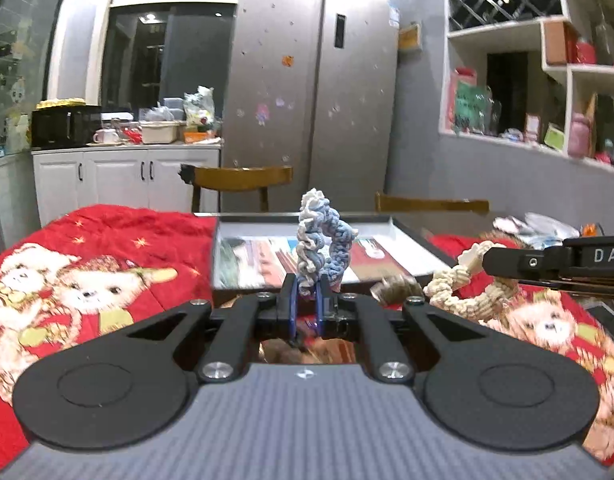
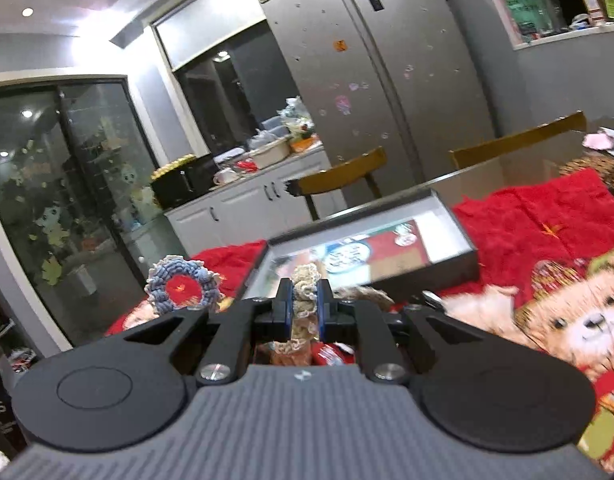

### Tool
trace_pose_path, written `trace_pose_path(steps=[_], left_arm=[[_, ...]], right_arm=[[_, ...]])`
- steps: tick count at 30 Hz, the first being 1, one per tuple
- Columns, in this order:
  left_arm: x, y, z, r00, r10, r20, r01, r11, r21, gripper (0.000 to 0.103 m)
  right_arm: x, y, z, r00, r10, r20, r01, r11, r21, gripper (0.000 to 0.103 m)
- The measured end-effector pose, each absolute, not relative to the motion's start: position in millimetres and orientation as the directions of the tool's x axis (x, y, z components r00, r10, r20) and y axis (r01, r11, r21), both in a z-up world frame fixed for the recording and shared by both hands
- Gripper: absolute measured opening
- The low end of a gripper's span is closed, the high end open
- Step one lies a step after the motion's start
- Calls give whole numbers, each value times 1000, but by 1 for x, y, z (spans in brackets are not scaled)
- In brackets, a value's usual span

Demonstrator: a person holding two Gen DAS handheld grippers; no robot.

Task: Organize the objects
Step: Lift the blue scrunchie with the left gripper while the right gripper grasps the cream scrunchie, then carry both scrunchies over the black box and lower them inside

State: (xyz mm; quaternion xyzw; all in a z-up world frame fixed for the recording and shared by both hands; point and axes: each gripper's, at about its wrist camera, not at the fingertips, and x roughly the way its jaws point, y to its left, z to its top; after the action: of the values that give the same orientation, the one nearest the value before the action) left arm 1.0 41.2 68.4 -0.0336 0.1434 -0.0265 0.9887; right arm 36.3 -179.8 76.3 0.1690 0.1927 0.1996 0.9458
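My left gripper [image 1: 305,286] is shut on a blue-and-white scrunchie [image 1: 323,240] and holds it upright above the red blanket. The same scrunchie [image 2: 183,286] shows as a ring at the left of the right wrist view. My right gripper [image 2: 305,292] is shut on a beige scrunchie [image 2: 305,290]. In the left wrist view that beige scrunchie [image 1: 467,292] hangs from the right gripper [image 1: 487,260], which reaches in from the right. A shallow open box [image 1: 307,226] with a printed bottom lies just beyond both grippers and also shows in the right wrist view [image 2: 459,258].
A red teddy-bear blanket [image 1: 87,264] covers the table. A brown furry object [image 1: 395,290] lies beside the box. Two wooden chairs [image 1: 239,178] stand behind the table, with a fridge [image 1: 315,100] and a cluttered white counter [image 1: 127,148] beyond.
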Motion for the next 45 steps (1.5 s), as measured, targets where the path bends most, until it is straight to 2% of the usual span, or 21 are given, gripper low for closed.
trace_pose_path(steps=[9,17,26,32,35,37,45], left_arm=[[13,76,114,973,-15,-232,-4,997,-81,11],[37,96,159,975,-40,-217,28,998,-56,11],[101,115,188,961,-53,-271,-1,981,-193,11],[142,122,170,936,-106,-336,15,964,-265,11],[161,117,149,918,-110,-380,26,976,-218,11],[173,113,134,901,-109,-421,28,981,-193,11],[213,112,80,813,-121,-570,12,982,-191,11]], right_arm=[[63,-156,113,816,517,-258,-387,821,420,14],[110,-130,140,806,549,-220,-405,783,473,14],[167,-121,143,809,537,-240,-358,773,523,14],[193,-119,116,803,524,-284,-317,779,541,14],[203,-121,98,805,516,-292,-298,778,554,14],[215,-121,89,797,497,-342,-263,797,544,14],[246,-123,45,751,480,-454,-170,804,570,14]])
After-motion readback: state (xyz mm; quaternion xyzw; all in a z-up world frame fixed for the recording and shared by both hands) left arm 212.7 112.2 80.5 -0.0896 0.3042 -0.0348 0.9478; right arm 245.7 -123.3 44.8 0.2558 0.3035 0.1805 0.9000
